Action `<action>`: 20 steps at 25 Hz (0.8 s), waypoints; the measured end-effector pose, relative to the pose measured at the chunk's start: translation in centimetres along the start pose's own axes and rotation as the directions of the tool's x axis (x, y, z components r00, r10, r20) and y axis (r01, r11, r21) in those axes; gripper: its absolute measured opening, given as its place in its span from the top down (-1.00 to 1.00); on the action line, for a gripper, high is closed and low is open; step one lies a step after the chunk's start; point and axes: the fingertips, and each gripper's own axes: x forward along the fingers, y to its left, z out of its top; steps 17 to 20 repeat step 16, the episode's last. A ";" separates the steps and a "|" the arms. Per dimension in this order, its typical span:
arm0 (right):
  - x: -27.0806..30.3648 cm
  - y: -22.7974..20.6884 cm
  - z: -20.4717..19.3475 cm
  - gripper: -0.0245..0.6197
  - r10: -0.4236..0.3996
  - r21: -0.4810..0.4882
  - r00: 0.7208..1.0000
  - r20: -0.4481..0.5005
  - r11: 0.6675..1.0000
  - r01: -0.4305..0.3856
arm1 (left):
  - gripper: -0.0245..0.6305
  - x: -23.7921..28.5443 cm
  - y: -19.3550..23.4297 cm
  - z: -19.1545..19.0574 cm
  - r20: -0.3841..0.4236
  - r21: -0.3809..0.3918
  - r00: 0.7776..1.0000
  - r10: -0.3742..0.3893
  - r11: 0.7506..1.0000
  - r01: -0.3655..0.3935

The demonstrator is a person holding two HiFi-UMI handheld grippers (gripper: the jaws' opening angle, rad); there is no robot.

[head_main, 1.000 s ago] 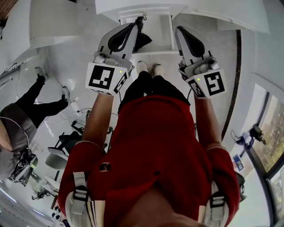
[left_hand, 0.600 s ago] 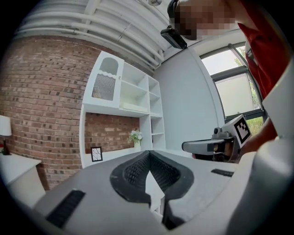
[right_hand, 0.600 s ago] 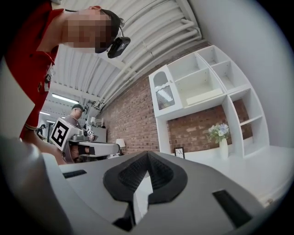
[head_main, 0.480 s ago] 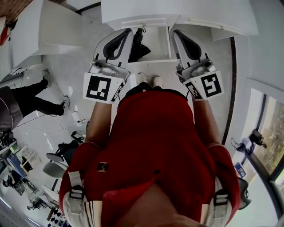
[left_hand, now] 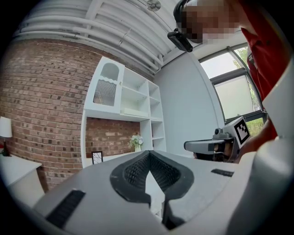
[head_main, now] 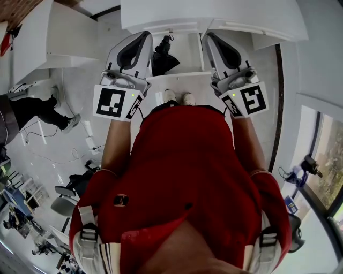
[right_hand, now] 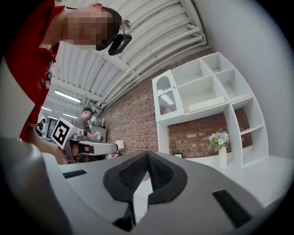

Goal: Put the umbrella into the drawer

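A black folded umbrella (head_main: 161,56) lies in the left part of an open white drawer (head_main: 187,51), below me in the head view. My left gripper (head_main: 143,35) is held level above the drawer's left side, shut and empty. My right gripper (head_main: 209,36) is level over the drawer's right side, its fingertips together with nothing between them. Neither touches the umbrella. In the left gripper view my left gripper (left_hand: 149,152) points at a room wall, with the right gripper (left_hand: 202,146) beside it. The right gripper view shows the right gripper (right_hand: 148,153) and the left gripper (right_hand: 92,148) at its side.
The drawer belongs to a white cabinet (head_main: 214,13). Ahead stands a white shelf unit (left_hand: 124,105) on a brick wall, with a vase of flowers (right_hand: 221,147). Another person (head_main: 32,109) is on the floor to the left. A window (head_main: 327,176) is to the right.
Both grippers have risen and sit higher in the head view, still shut. The umbrella has stayed in the drawer. The person on the left has moved further left.
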 end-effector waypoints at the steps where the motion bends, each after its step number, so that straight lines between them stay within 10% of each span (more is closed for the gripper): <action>1: -0.1 0.0 0.0 0.93 -0.001 -0.001 1.000 -0.002 1.000 0.001 | 0.91 0.0 0.0 0.0 -0.002 0.001 1.000 -0.001 1.000 0.001; 20: -0.5 1.0 -1.2 0.93 -0.007 -0.004 1.000 -0.018 1.000 0.007 | 0.91 -1.3 -0.4 -1.6 -0.034 0.008 0.999 -0.027 1.000 0.027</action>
